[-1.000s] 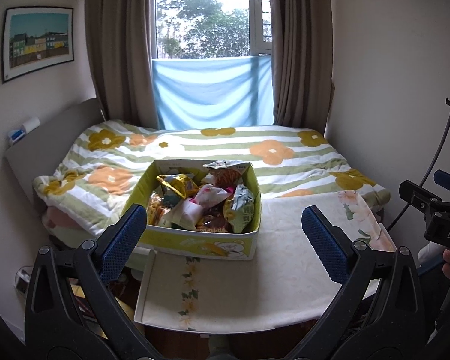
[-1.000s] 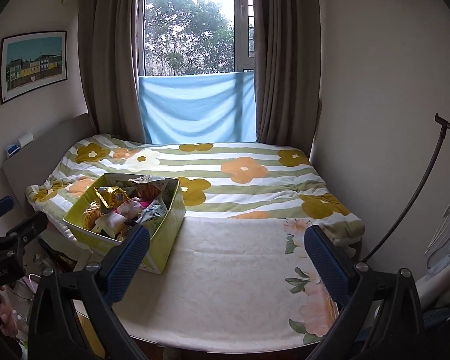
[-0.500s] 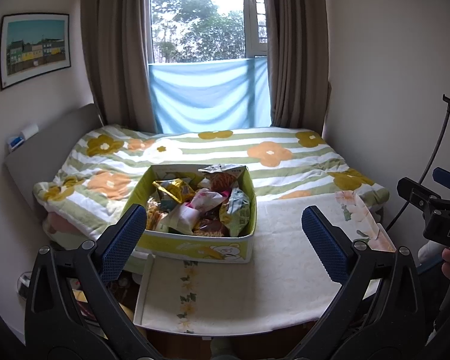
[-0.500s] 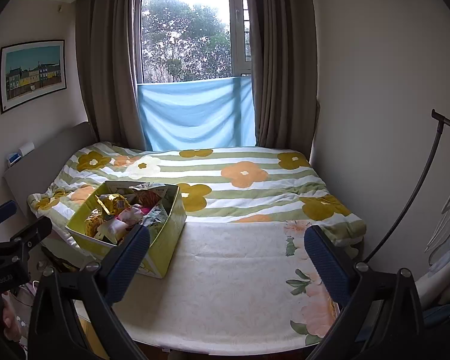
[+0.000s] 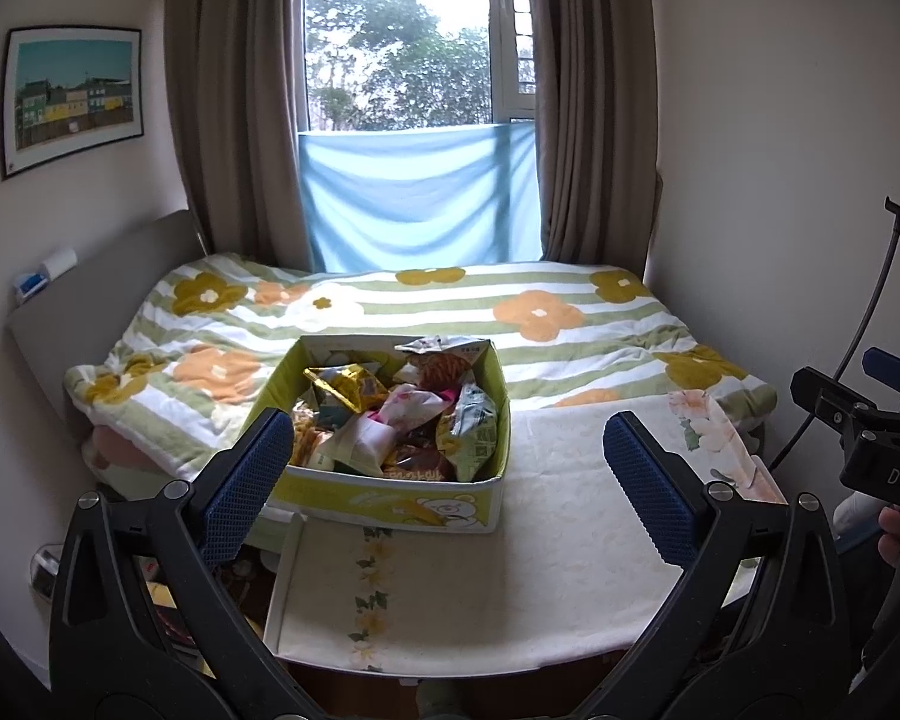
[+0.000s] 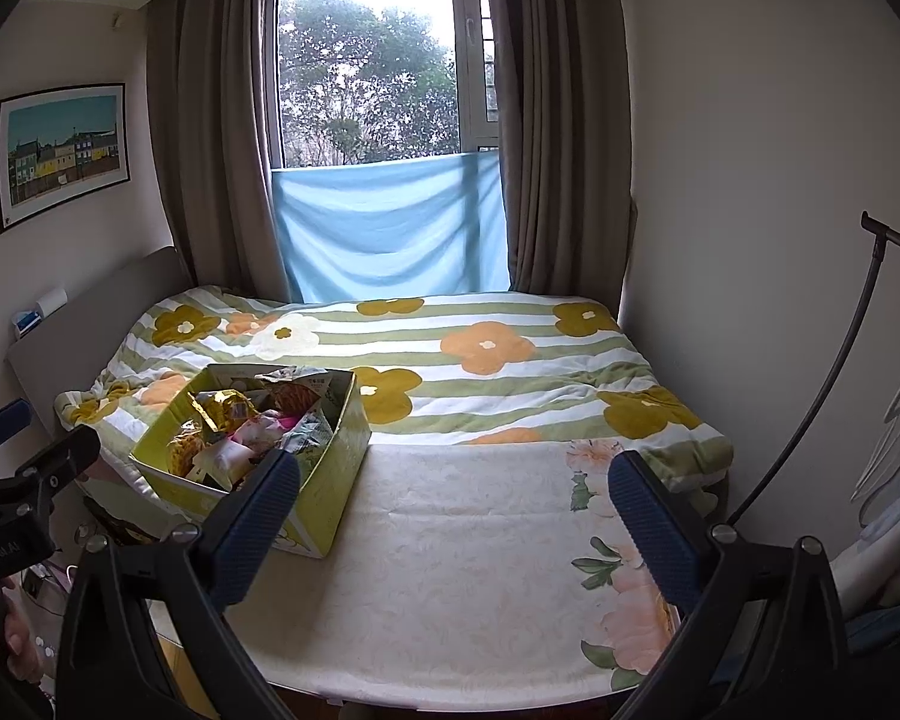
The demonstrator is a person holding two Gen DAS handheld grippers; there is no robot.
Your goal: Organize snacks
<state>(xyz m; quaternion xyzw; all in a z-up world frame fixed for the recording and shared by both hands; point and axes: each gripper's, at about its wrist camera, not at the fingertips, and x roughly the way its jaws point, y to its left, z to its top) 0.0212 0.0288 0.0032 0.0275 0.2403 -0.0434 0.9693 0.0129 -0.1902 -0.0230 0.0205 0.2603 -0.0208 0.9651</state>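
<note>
Daylight is coming through a curtained window (image 5: 414, 60) at the far end of a small bedroom, where a bed (image 5: 510, 312) under a green-striped flowered quilt is filling the floor ahead of both my tongs. I am holding my left tongs (image 5: 447, 468) spread wide and empty above the near end of a cream, flower-printed tabletop (image 5: 510, 570) that is standing at the foot of the bed. Straight ahead of them, slightly toward their left finger, a yellow-green snack box (image 5: 390, 498) with a bear printed on its front is sitting at the tabletop's far left corner, against the quilt. It is brimming with snack packets (image 5: 402, 414): a gold one toward the back left, a pale green one leaning on the right wall, a pink-and-white one in the middle.

My right tongs (image 6: 453, 495) are likewise gaping wide and gripping nothing, hovering over the bare right half of the same tabletop (image 6: 480, 540). From there the snack box (image 6: 330, 480) is lying ahead and off to the left, partly behind the left finger's blue pad (image 6: 258, 516). Each tool is showing at the edge of the other's view, and a bit of my hand (image 5: 891, 534) is peeking in beside the right one. A framed picture (image 5: 72, 96) of coloured houses is hanging on the wall to the left.
</note>
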